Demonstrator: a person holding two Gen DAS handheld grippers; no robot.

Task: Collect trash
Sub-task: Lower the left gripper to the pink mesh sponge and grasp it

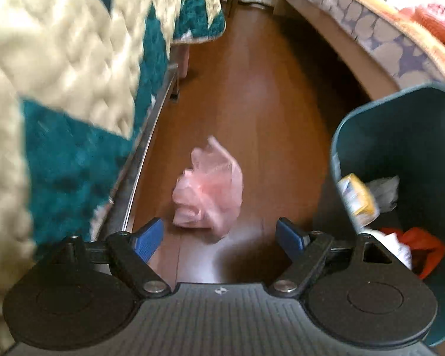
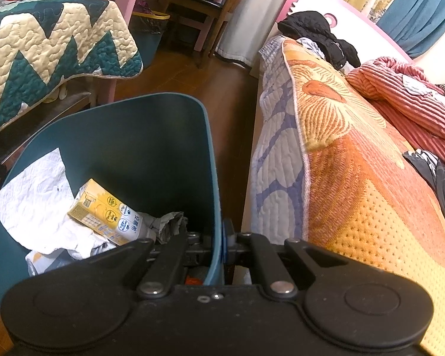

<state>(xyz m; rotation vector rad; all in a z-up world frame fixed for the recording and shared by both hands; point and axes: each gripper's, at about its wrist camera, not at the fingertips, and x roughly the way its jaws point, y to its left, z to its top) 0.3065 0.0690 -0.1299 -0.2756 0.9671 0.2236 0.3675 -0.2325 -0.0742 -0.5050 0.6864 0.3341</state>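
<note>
A crumpled pink plastic bag point(image 1: 209, 190) lies on the brown wood floor, just ahead of my left gripper point(image 1: 221, 235), which is open and empty with its blue pads on either side of the bag's near end. A teal trash bin point(image 1: 406, 136) stands to the right. In the right wrist view my right gripper point(image 2: 218, 241) is shut on the rim of the bin point(image 2: 210, 154). The bin holds a yellow drink carton point(image 2: 105, 213), white crumpled paper point(image 2: 35, 198), a grey wad point(image 2: 169, 225) and an orange bag point(image 1: 424, 246).
A bed with a teal and cream zigzag quilt point(image 1: 74, 89) and a metal frame rail point(image 1: 145, 148) runs along the left. A second bed with an orange and blue cover point(image 2: 356, 178) runs along the right. A chair point(image 2: 204, 3) and another basket point(image 2: 148, 29) stand at the far end.
</note>
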